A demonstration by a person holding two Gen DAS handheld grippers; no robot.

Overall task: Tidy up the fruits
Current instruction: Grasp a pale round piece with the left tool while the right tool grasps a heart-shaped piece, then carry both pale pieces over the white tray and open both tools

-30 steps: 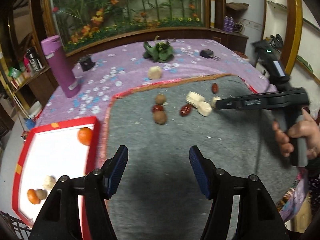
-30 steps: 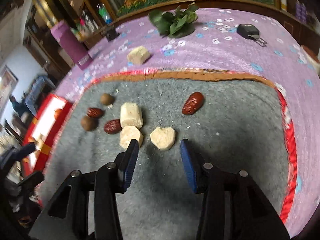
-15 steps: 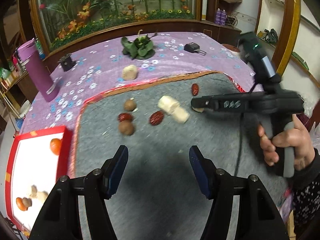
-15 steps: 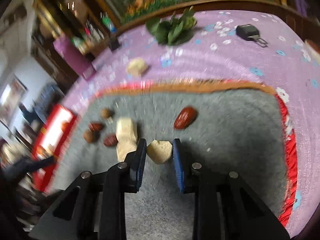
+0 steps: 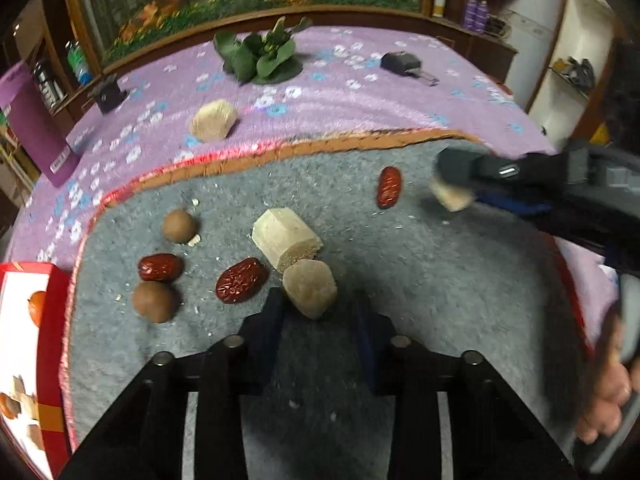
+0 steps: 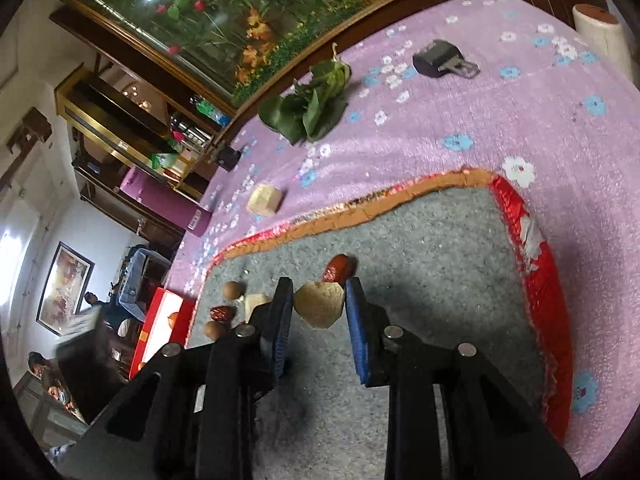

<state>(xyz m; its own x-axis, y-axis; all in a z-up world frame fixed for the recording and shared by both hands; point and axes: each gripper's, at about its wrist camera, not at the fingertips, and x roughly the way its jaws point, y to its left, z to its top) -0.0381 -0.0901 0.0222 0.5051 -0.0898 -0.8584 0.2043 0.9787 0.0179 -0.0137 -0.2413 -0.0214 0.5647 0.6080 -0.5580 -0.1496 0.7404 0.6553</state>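
Right now my right gripper (image 6: 316,312) has its jaws closed on a pale fruit chunk (image 6: 320,309), lifted above the grey mat (image 6: 440,280). My left gripper (image 5: 318,318) hovers with jaws wide apart around another pale chunk (image 5: 310,293) lying on the mat. Red dates (image 5: 241,280) and brown round fruits (image 5: 154,301) lie to its left, near the red tray (image 5: 56,292).

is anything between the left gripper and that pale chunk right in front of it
Nothing visible. The left gripper is open, and the pale chunk lies on the grey mat right at its fingertips. The red date lies off to one side.
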